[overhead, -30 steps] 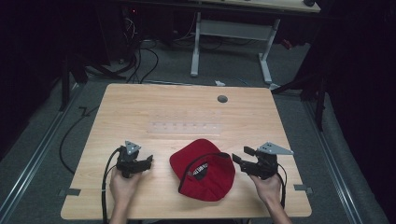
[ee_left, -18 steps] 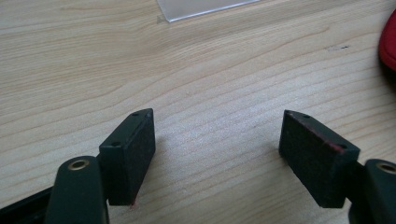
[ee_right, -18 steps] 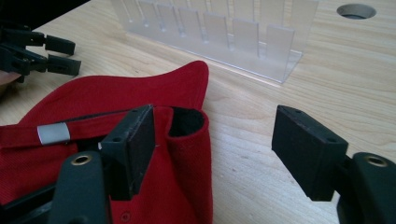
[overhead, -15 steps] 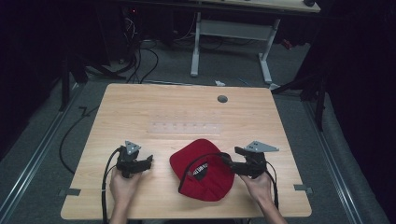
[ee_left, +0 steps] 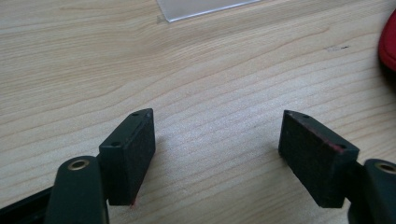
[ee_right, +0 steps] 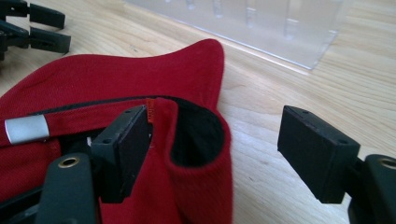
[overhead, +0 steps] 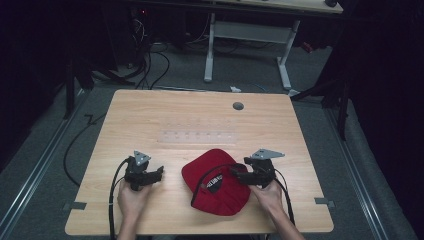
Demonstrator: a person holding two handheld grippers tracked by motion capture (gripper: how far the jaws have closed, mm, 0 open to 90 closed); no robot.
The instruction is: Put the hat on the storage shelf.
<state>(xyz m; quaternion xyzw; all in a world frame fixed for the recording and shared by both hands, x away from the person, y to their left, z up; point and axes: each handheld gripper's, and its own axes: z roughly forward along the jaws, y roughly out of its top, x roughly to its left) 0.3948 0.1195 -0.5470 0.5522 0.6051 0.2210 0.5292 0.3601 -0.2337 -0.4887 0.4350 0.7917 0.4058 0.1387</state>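
The right tongs (ee_right: 212,154) stood wide, their jaws having just been opening, with the rear rim of the red cap (ee_right: 116,79) between them: one jaw sat inside the cap's opening against the fabric beside a small orange tag (ee_right: 150,104), while the other hung clear over bare wood, so the pads did not press on the cloth. In the high view the right tongs (overhead: 239,174) lay over the cap's right side, well in from the tabletop's right edge, with open wood behind the hand. The left tongs (ee_left: 217,154) were also wide and held nothing, hovering low over bare wood grain; in the high view the left tongs (overhead: 159,172) sat just left of the cap (overhead: 220,200), apart from it, with free room toward the left and near edges of the tabletop (overhead: 150,115). A clear plastic strip (overhead: 197,136) with a row of small pegs lay flat beyond the cap, near its far rim and close in front of the right tongs' path. A round grey grommet (overhead: 238,106) sat toward the far edge, well apart from everything. The cap lay near the front edge, between the two hands, its opening turned up, showing a dark lining (ee_right: 196,135), a strap with a silver end piece (ee_right: 26,129) and a dark patch with white lettering (overhead: 214,183), too small to read.
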